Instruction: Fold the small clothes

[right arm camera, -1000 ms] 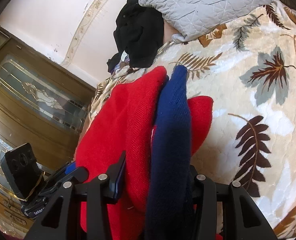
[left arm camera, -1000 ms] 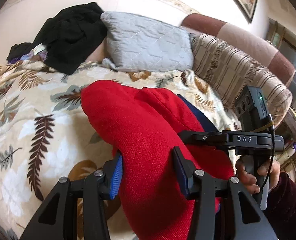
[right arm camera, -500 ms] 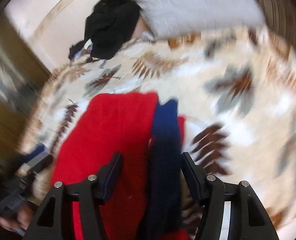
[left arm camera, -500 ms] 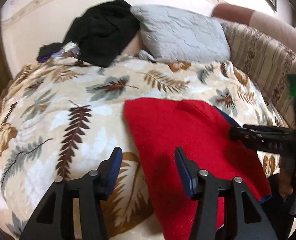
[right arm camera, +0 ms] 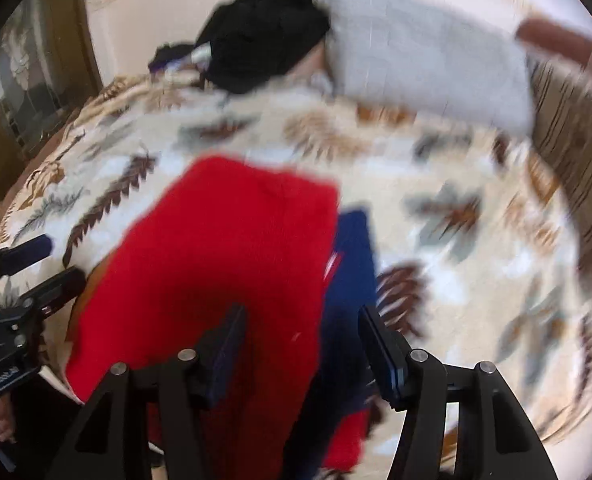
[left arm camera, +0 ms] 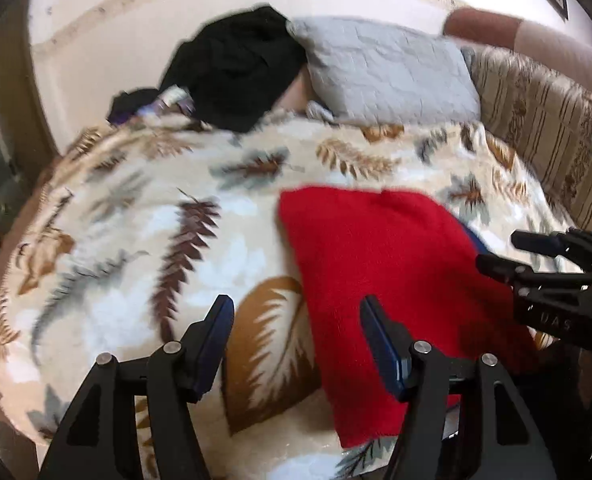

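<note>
While both grippers stood wide open and empty, the folded red sweater (left arm camera: 383, 280) lay on the leaf-print blanket (left arm camera: 136, 240) near its front edge, long axis running away from the cameras. The right gripper (right arm camera: 299, 344) straddled its navy trim (right arm camera: 351, 264); the left gripper (left arm camera: 296, 340) sat off its left edge. No containers appeared.

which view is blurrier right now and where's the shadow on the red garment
Right wrist view is blurrier: leaf blanket and grey pillow smear. Left wrist view is sharper, softened at the edges. Shadow darkens the red garment near the right claw.
</note>
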### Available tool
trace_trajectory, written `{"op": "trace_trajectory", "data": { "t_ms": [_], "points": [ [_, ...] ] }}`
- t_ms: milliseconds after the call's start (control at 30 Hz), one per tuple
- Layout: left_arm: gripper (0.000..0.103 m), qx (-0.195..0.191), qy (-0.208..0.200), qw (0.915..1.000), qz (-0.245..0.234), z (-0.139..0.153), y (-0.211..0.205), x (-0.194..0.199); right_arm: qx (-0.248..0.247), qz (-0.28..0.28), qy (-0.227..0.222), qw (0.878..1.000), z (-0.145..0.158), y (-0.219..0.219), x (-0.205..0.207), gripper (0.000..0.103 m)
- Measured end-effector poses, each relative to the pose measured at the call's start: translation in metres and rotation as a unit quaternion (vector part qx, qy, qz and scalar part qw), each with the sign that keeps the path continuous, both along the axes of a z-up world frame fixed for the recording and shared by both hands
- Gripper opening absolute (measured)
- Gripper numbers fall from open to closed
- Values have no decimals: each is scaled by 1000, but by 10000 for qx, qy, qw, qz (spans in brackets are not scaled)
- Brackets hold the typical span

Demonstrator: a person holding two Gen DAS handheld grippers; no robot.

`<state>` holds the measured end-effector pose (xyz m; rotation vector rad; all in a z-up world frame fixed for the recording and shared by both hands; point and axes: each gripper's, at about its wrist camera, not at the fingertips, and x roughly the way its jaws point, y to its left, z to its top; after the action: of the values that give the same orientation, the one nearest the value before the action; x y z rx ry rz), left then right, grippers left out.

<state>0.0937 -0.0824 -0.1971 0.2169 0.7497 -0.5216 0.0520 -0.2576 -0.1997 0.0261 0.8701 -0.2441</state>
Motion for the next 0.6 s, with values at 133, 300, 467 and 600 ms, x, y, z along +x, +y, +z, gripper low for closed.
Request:
{"op": "trace_trajectory", "data": {
  "t_ms": [133, 300, 467, 600],
  "points": [
    [83, -107, -574, 9979, 280, 40, 9, -13, -367, -32, -434, 9984, 41, 9, -13, 62],
    [92, -31, -1377, 9888, 584, 86, 14, -31, -853, -169, -784, 9931, 83, 22, -30, 62],
    [96, -236, -1582, 9844, 729, 115, 22, -41, -937, -261, -1007, 9902, 110, 26, -45, 62],
    [97, -284, -1687, 9809, 926, 127, 25, -48, -899, -375, -1129, 9888, 126, 27, -56, 62]
  ]
}}
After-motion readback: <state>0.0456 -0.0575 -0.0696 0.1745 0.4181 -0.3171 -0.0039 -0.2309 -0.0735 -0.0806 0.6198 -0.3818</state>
